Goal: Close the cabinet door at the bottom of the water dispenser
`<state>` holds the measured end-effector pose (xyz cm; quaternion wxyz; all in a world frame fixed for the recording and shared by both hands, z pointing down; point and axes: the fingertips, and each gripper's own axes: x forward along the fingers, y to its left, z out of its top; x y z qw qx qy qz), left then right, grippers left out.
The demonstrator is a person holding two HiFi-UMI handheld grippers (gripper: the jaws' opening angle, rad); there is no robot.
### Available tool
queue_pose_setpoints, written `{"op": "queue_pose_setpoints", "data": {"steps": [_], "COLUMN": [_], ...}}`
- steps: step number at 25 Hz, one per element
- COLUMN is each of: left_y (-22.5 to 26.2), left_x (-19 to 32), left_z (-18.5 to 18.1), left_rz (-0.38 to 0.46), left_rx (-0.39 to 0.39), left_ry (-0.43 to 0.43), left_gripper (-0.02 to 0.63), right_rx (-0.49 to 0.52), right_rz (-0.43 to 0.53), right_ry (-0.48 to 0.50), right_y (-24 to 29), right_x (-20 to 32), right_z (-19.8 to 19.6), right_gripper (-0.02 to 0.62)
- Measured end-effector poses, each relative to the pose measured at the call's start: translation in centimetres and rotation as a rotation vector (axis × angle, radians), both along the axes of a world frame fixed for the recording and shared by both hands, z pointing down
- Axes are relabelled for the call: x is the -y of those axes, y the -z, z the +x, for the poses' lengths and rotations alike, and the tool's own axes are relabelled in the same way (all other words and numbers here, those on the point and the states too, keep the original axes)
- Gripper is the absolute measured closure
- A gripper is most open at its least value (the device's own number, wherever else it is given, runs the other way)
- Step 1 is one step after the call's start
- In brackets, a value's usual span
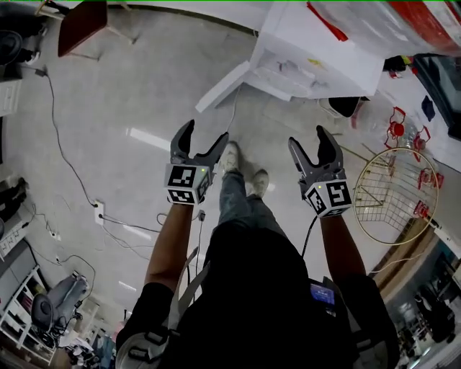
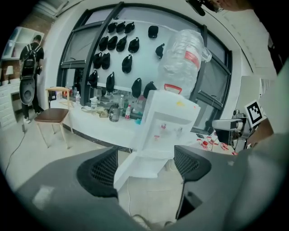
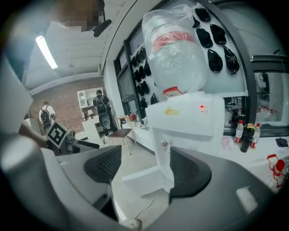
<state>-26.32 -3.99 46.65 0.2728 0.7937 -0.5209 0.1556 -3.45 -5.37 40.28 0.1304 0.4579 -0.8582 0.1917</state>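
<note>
Both tools, the left gripper [image 1: 205,133] and the right gripper [image 1: 308,138], have the jaws apart with nothing between them, and they hang near my body. Far ahead stands the water dispenser [image 1: 324,50], and its cabinet door [image 1: 222,86] at the bottom is swung out to the left, well apart from both. I judge the approach is in hand: one gripper must reach the door's outer face and push it shut.

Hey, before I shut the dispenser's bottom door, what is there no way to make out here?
Cabinet contents: washed out and tiny in the head view; the right gripper pad covers the opening in its view.
Door hinge: too small on the cabinet door in the left gripper view.
Water bottle: cut by head view's top edge.
</note>
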Motion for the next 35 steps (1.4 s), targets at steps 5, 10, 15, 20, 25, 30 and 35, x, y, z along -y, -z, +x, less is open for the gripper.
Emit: {"op": "queue_pose_setpoints", "data": {"steps": [5, 10, 15, 20, 25, 30, 35], "left_y": [-5.5, -11.3, -16.5, -21.3, -25.3, -28.1, -30.9], "left_x": [1.0, 1.7, 2.2, 2.7, 3.3, 3.7, 3.8], "left_z": [-1.6, -2.9, -3.9, -4.6, -4.7, -5.6, -5.9], "left_rz": [-0.042, -0.104, -0.147, -0.157, -0.189, -0.212, -0.254], "left_rx": [-0.002, -0.003, 0.021, 0.061, 0.085, 0.116, 0.122], "left_ry": [0.007, -0.001, -0.029, -0.048, -0.092, -0.097, -0.105], "left_gripper": [0.21, 0.21, 0.21, 0.21, 0.21, 0.21, 0.209], "right_rx": [-0.012, -0.006, -0.021, -0.039, -0.049, -0.046, -0.061], "right_rz": [-0.047, -0.082, -0.124, -0.151, -0.156, -0.189, -0.22], "right_ry": [0.011, 0.04, 0.05, 0.069, 0.093, 0.113, 0.129], "right_y": [-5.1, -9.6, -14.1, -17.3, -19.1, -20.5, -21.9], "right_x": [1.4, 2.2, 2.1, 2.1, 2.4, 1.9, 0.8], "right_z": [-2.9, -6.1, -7.4, -8.1, -9.3, -10.6, -10.5], "right_gripper": [0.262, 0.264, 0.268, 0.272, 0.272, 0.272, 0.272]}}
